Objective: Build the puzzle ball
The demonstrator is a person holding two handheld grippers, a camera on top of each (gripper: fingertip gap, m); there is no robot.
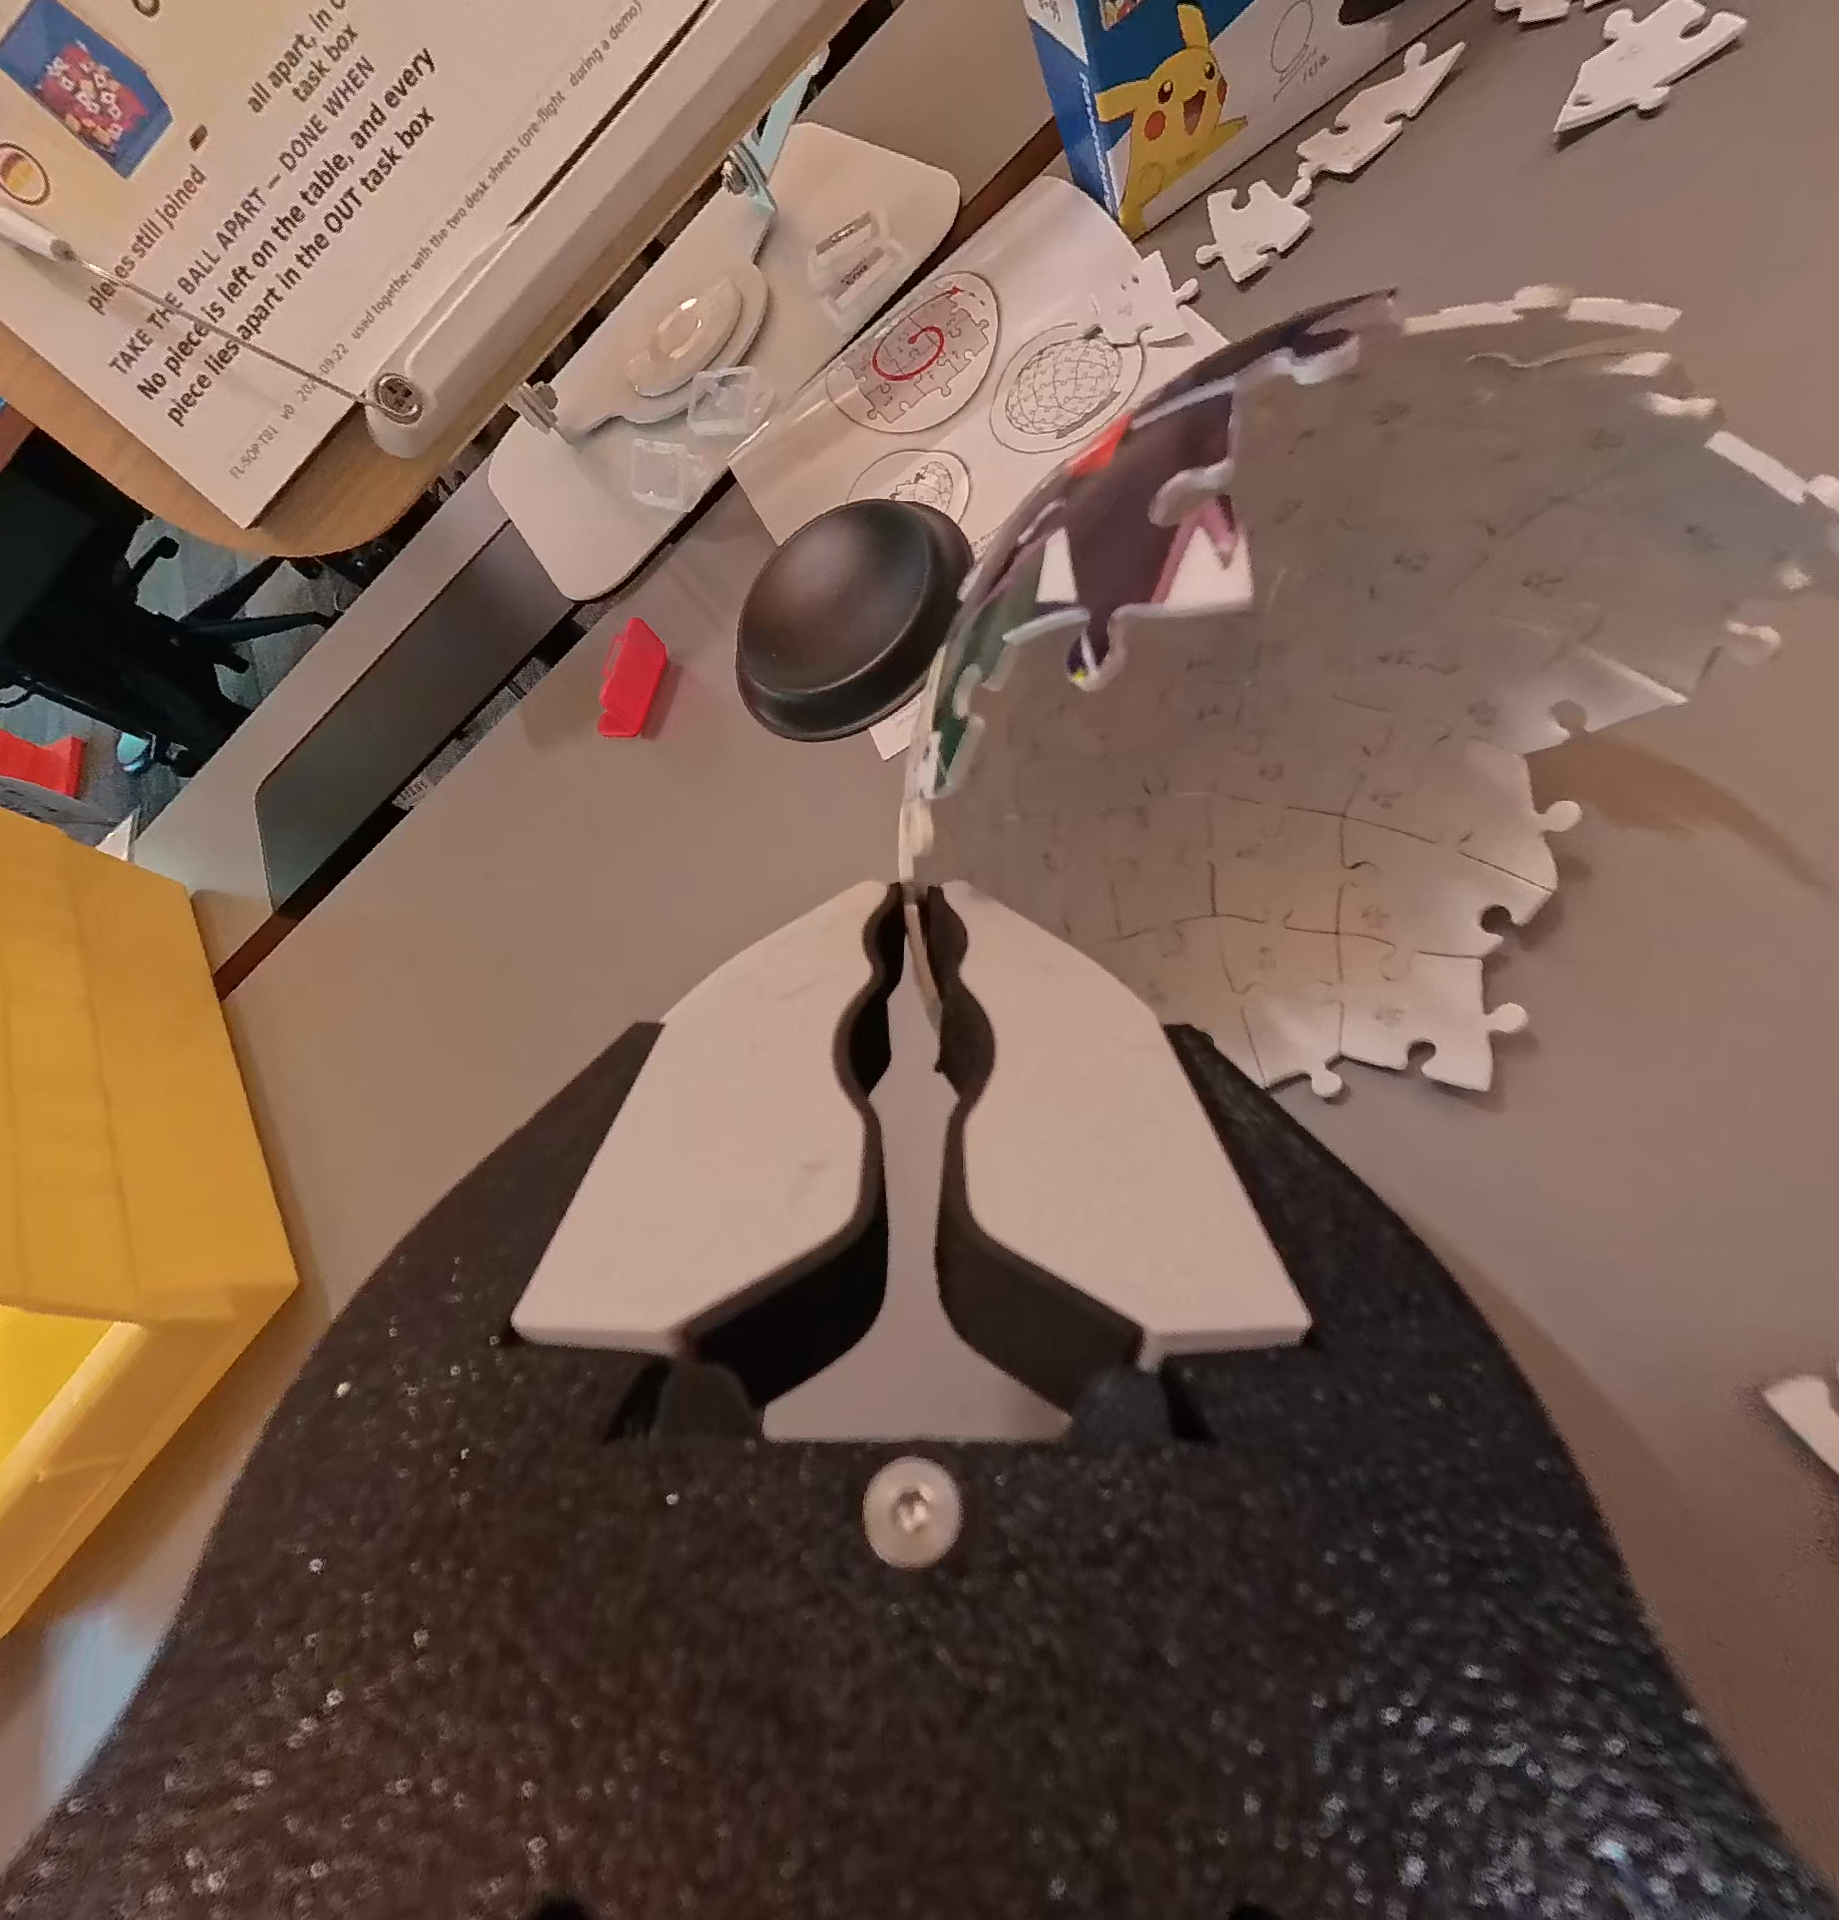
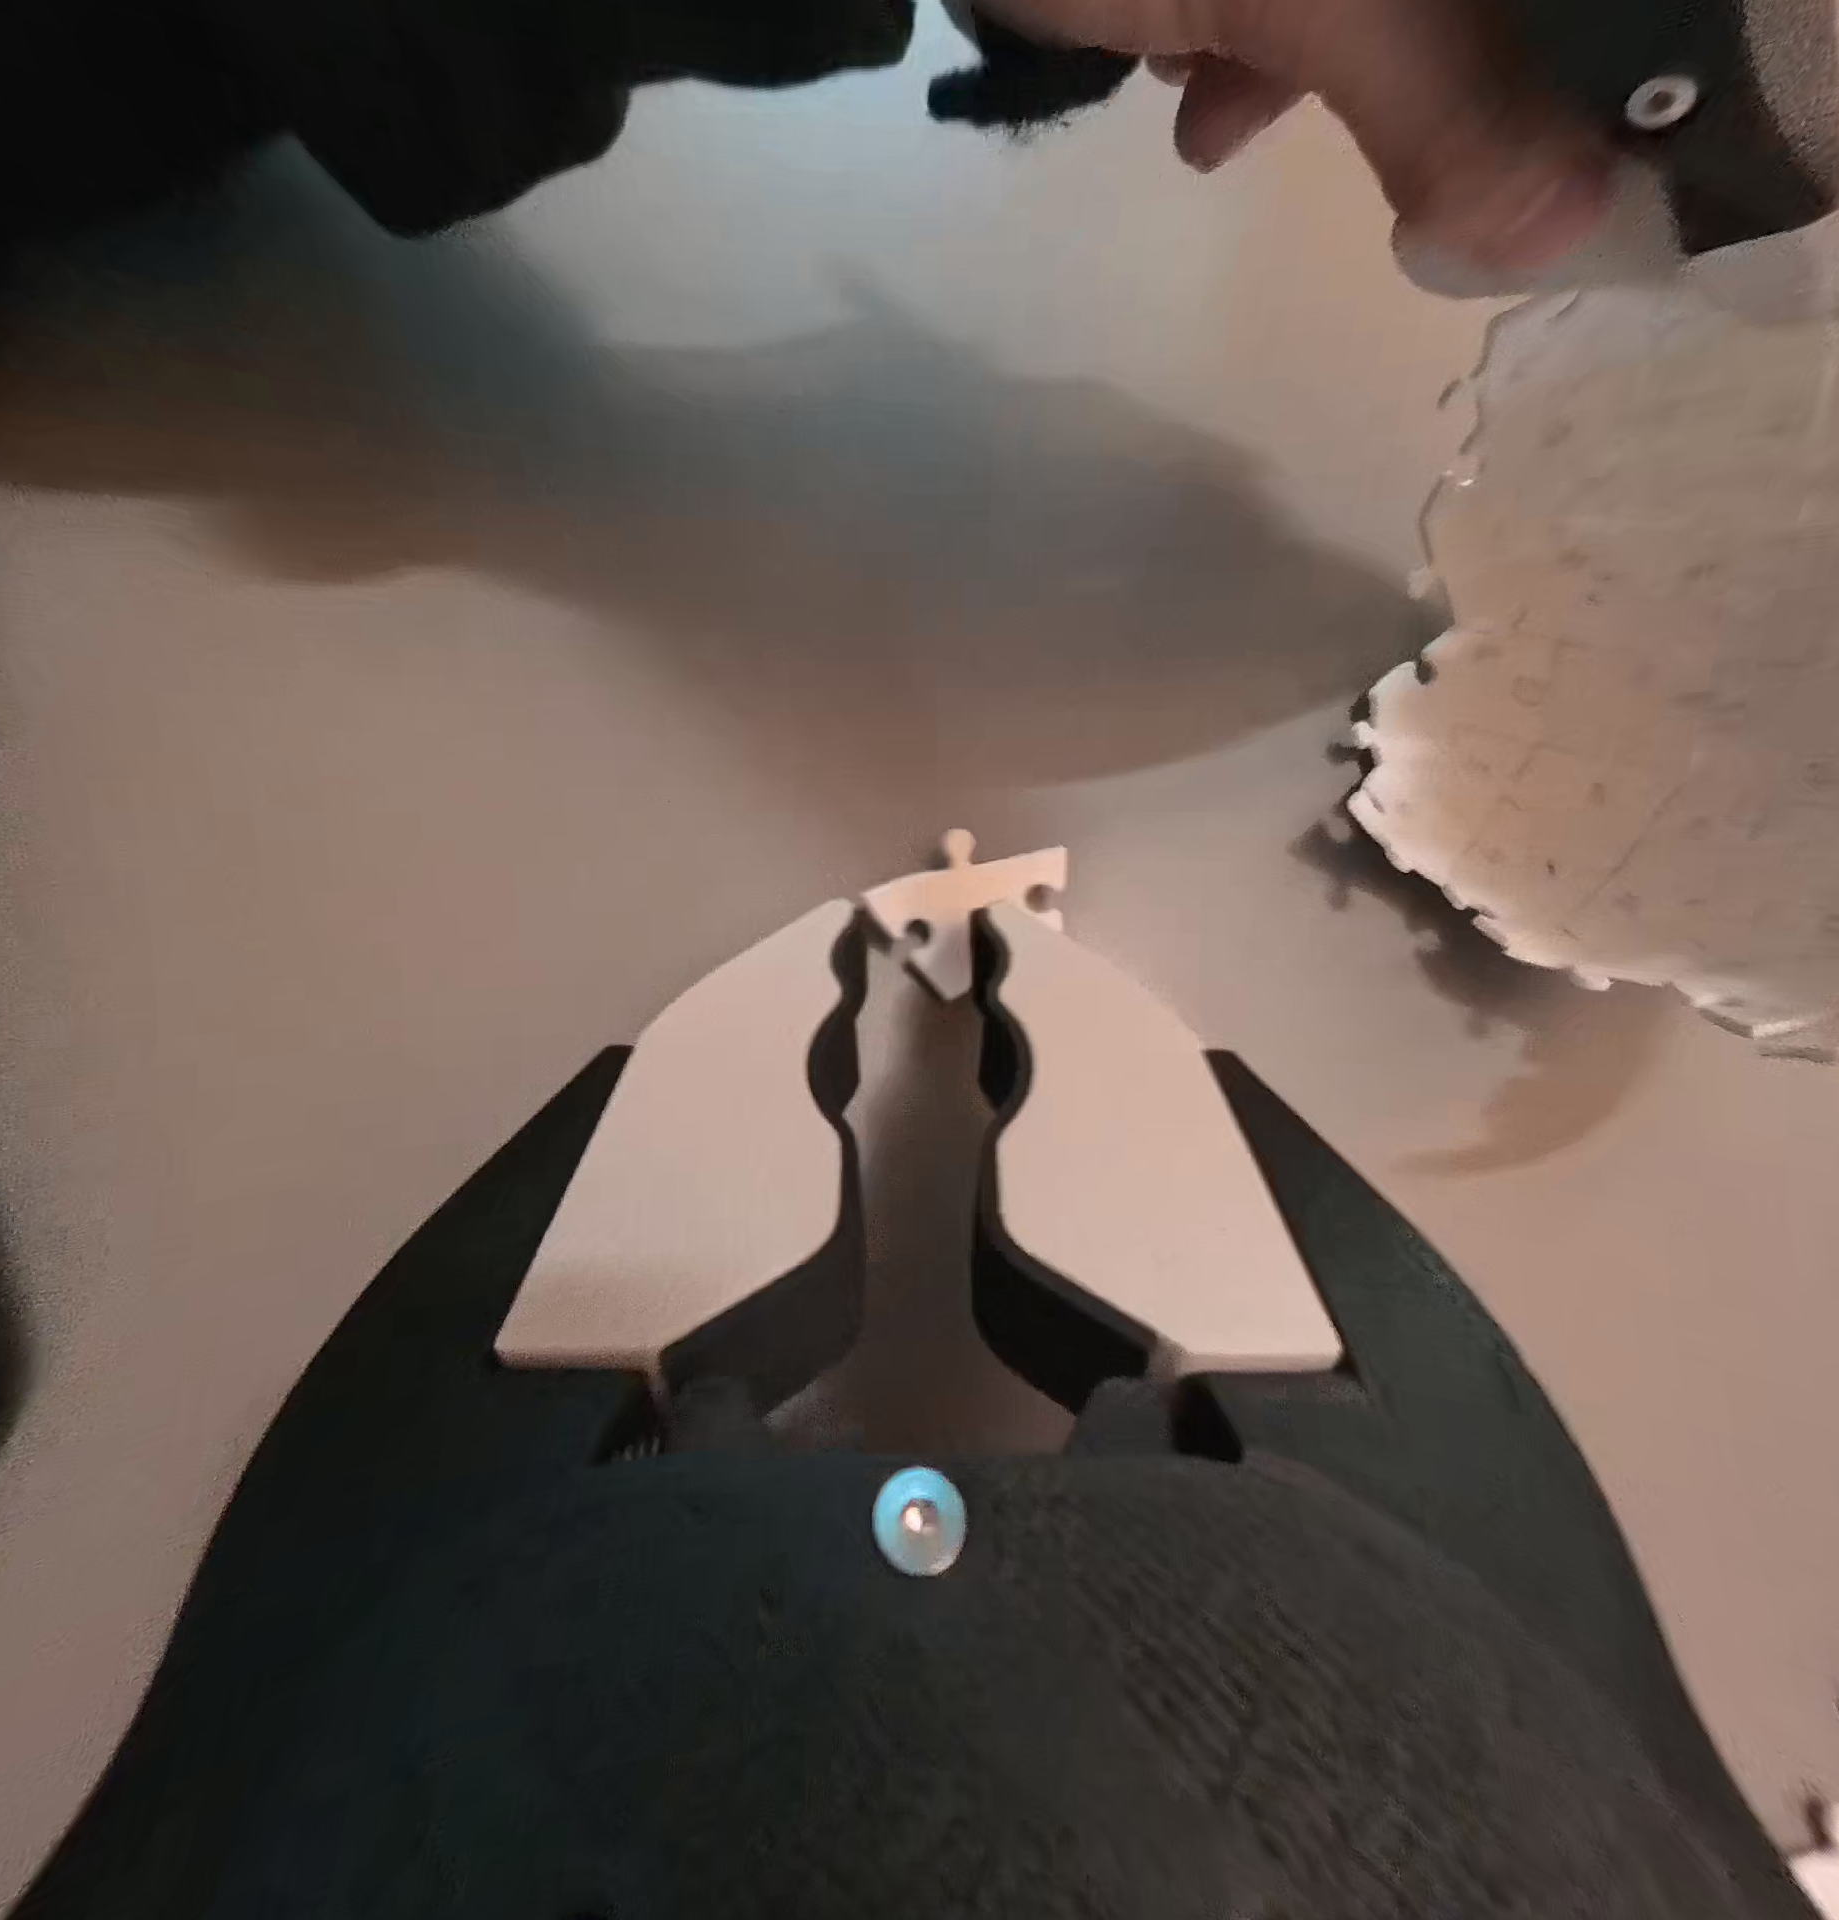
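Observation:
My left gripper (image 1: 917, 906) is shut on the rim of a half-built puzzle ball shell (image 1: 1341, 748), which shows its white inner side and a strip of its printed outside, held above the grey table. The same shell shows blurred at the right of the right wrist view (image 2: 1621, 748). My right gripper (image 2: 920, 925) is shut on a single white puzzle piece (image 2: 956, 904), held above the table to the left of the shell. A hand on the left gripper shows at the top right of the right wrist view (image 2: 1466, 156).
A black round stand (image 1: 853, 623) sits beyond the shell, on an instruction sheet (image 1: 956, 374). Loose white pieces (image 1: 1341, 125) and the puzzle box (image 1: 1164, 94) lie at the far right. A yellow bin (image 1: 84, 1195) is at left, a small red object (image 1: 634, 677) near the table edge. One gripper's finger ends stand about 20 cm off the other's. Between my left fingertips and the small red object (image 1: 634, 677) there is roughly 20 cm.

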